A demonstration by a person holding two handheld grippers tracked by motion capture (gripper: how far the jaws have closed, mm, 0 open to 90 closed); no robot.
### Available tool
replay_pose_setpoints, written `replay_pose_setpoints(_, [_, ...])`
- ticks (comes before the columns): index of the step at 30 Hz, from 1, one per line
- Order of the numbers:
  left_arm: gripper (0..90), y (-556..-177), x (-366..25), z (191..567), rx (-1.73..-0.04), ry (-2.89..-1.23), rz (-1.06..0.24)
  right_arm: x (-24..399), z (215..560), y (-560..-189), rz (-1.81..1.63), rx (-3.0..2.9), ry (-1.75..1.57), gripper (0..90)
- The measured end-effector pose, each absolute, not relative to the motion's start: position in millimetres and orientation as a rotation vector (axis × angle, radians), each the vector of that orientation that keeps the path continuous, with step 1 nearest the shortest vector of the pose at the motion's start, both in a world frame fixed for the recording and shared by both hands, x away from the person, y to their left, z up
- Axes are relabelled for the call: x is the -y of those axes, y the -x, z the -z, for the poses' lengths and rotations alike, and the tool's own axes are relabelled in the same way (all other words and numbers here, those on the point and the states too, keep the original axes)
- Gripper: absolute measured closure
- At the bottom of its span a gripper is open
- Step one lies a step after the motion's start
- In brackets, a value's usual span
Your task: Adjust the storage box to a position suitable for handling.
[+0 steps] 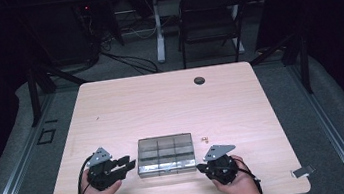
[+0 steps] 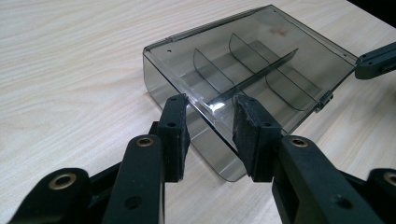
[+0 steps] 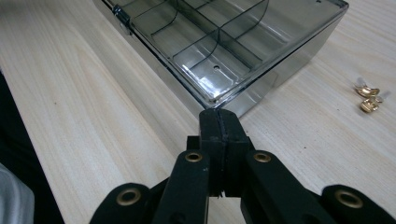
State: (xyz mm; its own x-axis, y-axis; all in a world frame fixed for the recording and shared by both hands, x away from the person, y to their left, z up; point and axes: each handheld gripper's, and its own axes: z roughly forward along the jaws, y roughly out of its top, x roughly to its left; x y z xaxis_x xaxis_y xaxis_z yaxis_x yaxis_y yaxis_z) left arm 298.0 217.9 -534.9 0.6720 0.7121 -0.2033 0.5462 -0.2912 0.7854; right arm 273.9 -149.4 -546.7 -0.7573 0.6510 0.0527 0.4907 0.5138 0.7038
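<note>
On table, box [image 1: 166, 154] far corner cropped, left tool [image 2: 211, 135] narrowly straddling corner, right tool [image 3: 219, 122] closed empty.

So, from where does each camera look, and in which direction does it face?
High view: above the person's side, facing forward and down on the table; both hands, left gripper, right gripper.
Left gripper view: on the left gripper, facing a corner of the compartment box between its open jaws.
Right gripper view: on the shut right gripper, facing another box corner.
All three views share the box.
</note>
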Motion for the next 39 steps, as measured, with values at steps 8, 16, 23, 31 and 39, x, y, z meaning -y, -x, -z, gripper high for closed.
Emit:
replay_pose_setpoints(8, [64.5, -297.6, -216.1, 535.3, -0.964, -1.980, -0.233, 148.5, 547.5, -274.0, -1.095, -2.533, -0.961, 88.5])
replay_pose_setpoints(16, [63.4, -296.5, -216.4, 533.9, -0.958, -1.972, -0.229, 147.8, 547.1, -273.2, -1.097, -2.521, -0.952, 88.5])
replay_pose_setpoints(23, [59.3, -294.1, -213.3, 532.8, -0.931, -1.993, -0.229, 147.2, 546.9, -272.9, -1.100, -2.522, -0.946, 88.5])
replay_pose_setpoints(31, [50.6, -289.3, -204.8, 536.1, -0.916, -2.039, -0.215, 145.7, 548.5, -273.9, -1.103, -2.519, -0.940, 83.3])
replay_pose_setpoints(39, [47.0, -280.8, -186.4, 544.6, -0.930, -2.145, -0.274, 143.3, 551.0, -273.9, -1.095, -2.508, -0.927, 75.3])
